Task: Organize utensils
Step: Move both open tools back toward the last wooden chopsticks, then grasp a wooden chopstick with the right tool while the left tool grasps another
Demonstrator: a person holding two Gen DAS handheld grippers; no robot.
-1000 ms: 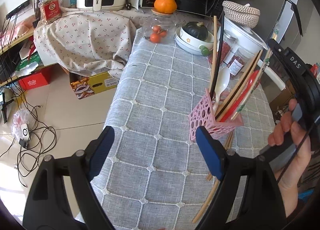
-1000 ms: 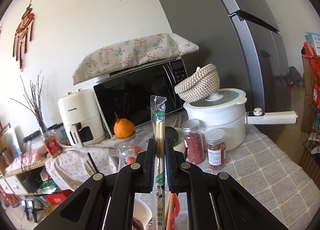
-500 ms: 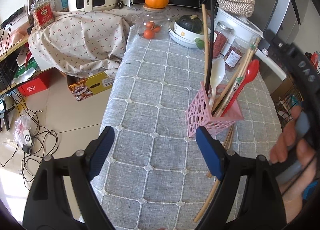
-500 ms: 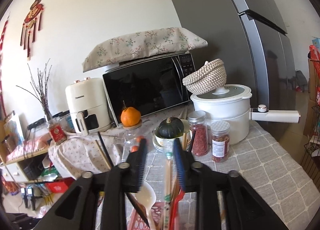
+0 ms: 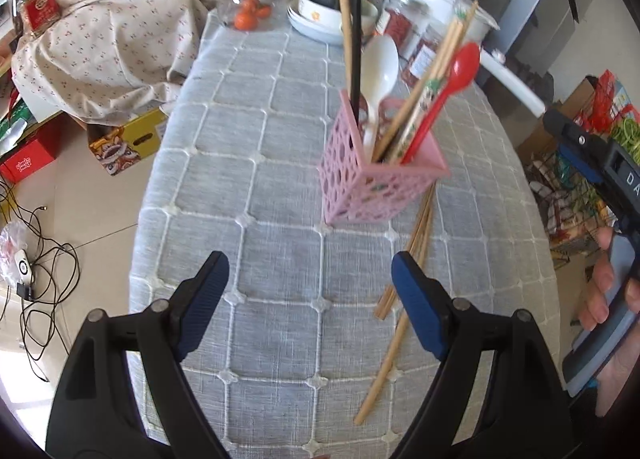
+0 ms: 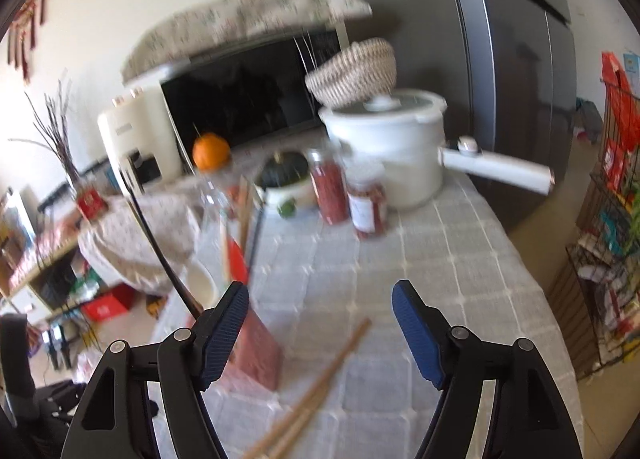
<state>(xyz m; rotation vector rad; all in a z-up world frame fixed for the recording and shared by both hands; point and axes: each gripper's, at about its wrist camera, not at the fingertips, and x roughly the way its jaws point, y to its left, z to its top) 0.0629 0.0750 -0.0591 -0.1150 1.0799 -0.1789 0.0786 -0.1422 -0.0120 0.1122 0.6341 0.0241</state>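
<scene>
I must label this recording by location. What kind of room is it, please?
Most likely a home kitchen or dining corner: a microwave, a tall grey fridge and a white electric pot stand by a cloth-covered table.

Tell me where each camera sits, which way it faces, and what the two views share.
Left wrist: rides the left claw, looking steeply down on the grey tablecloth; its open fingers show, plus the person's right hand gripping the other tool.
Right wrist: rides the right claw, looking lower across the table toward the microwave; its fingers stand open, nothing between them.
Shared: the pink utensil basket, the loose chopsticks on the cloth, the white pot.
</scene>
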